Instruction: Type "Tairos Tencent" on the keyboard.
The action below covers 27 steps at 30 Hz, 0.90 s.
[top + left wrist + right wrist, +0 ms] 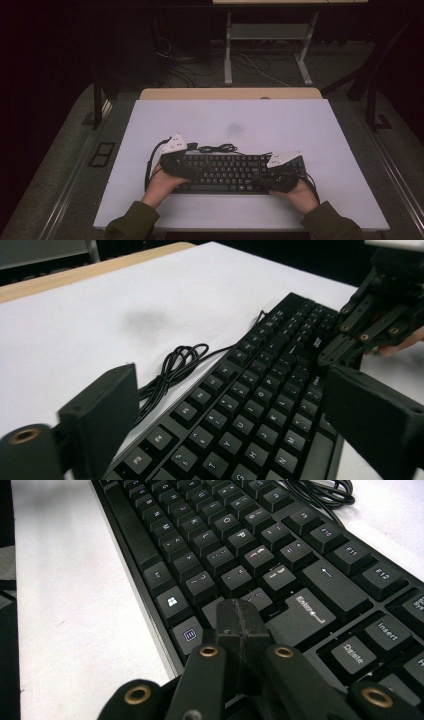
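Note:
A black keyboard lies across the near part of the white table top. Its coiled black cable rests behind it. My left gripper stands at the keyboard's left end. Its jaws are wide apart, one by the back edge and one by the front edge, with the keyboard between them. My right gripper is shut at the right end. Its tips rest over the keys near the menu key and hold nothing. The left gripper view also shows the right gripper.
A faint grey smudge marks the white top behind the keyboard. A wooden desk edge runs along the back. Beyond it are white frame legs and loose cables on a dark floor.

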Each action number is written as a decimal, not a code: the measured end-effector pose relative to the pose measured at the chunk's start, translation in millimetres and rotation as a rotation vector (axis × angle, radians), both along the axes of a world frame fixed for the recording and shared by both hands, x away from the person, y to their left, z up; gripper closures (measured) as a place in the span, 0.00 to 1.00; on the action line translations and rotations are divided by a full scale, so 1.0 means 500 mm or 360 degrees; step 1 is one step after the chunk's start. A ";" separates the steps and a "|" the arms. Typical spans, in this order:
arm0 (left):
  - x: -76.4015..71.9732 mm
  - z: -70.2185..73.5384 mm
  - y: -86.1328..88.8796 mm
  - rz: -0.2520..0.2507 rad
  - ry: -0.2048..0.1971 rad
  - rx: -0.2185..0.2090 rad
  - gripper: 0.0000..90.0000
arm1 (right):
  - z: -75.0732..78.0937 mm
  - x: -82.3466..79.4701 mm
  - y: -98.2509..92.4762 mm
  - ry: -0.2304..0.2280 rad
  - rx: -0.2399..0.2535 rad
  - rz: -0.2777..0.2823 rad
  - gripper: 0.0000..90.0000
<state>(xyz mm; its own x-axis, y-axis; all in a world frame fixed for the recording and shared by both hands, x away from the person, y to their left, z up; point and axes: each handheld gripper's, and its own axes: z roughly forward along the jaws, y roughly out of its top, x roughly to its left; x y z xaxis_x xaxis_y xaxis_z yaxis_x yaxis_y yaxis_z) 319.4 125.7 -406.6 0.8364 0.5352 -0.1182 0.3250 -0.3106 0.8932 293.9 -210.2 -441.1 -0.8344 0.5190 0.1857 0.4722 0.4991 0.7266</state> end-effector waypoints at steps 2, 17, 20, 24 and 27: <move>0.000 -0.005 -0.004 -0.0005 0.0003 0.0032 0.16 | 0.000 0.000 0.000 -0.0001 0.0000 0.0000 0.99; 0.003 -0.028 -0.012 -0.0005 0.0127 0.0125 0.55 | -0.001 -0.001 0.000 0.0000 0.0003 -0.0009 0.99; 0.003 -0.030 -0.014 0.0007 0.0152 0.0149 0.66 | 0.000 -0.001 0.000 -0.0001 0.0003 -0.0008 0.99; 0.004 -0.033 -0.017 0.0014 0.0183 0.0189 0.82 | 0.000 -0.001 0.000 0.0000 0.0003 -0.0007 0.99; 0.005 -0.036 -0.020 0.0019 0.0198 0.0227 0.87 | 0.000 -0.001 0.000 -0.0001 0.0002 -0.0006 0.99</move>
<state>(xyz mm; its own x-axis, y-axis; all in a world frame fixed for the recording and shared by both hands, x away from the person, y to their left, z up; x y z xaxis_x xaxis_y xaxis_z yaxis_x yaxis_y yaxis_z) 322.1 115.6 -424.3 0.8135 0.5637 -0.1427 0.4348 -0.4268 0.7930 293.3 -210.1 -441.3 -0.8325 0.5221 0.1856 0.4735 0.4964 0.7276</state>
